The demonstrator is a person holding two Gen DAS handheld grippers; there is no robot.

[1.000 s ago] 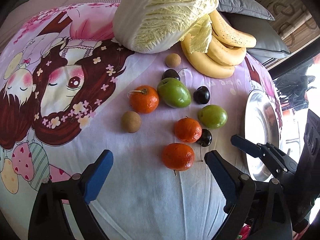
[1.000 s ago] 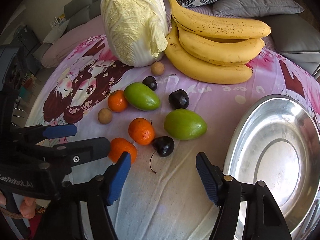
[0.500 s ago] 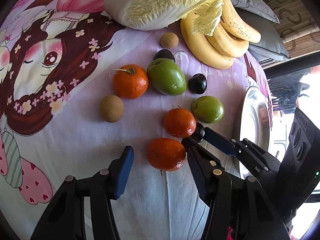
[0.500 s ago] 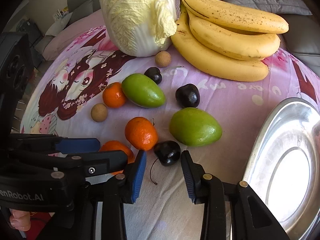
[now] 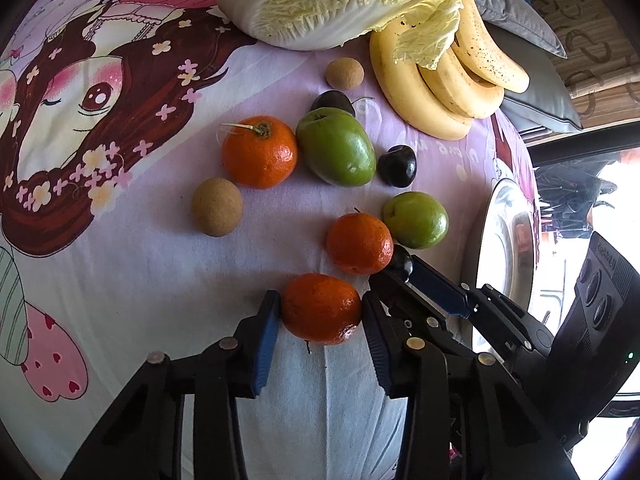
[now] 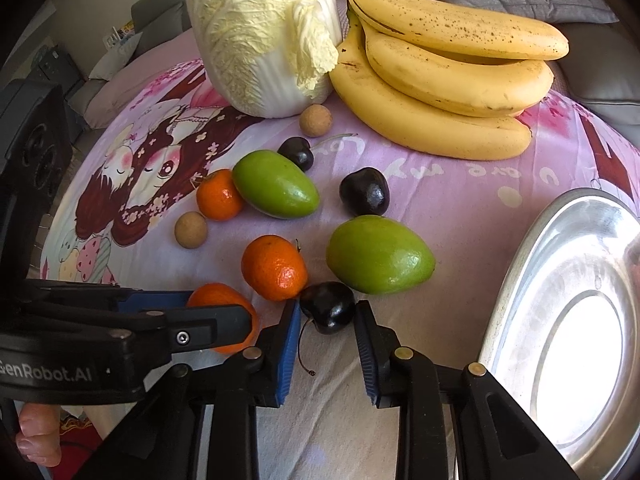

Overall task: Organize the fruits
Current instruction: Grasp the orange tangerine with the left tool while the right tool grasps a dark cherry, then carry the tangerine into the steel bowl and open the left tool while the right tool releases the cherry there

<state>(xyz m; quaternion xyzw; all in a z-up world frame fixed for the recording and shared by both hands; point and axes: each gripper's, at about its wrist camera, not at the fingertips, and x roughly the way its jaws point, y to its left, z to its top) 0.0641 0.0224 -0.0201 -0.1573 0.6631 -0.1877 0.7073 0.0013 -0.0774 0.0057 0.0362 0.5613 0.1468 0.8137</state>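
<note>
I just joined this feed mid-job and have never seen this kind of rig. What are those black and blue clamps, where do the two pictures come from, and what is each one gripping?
There is no robot arm: a person holds a two-finger clamp in each hand, and each clamp carries a fisheye camera looking along its fingers.

In the left wrist view, the left gripper has its blue pads against both sides of the nearest orange.

In the right wrist view, the right gripper brackets a dark cherry; whether the pads touch it yet is unclear.

On the printed cloth lie two more oranges, two green fruits, more cherries, two small brown fruits, bananas and a napa cabbage. An empty metal bowl sits on the right.
</note>
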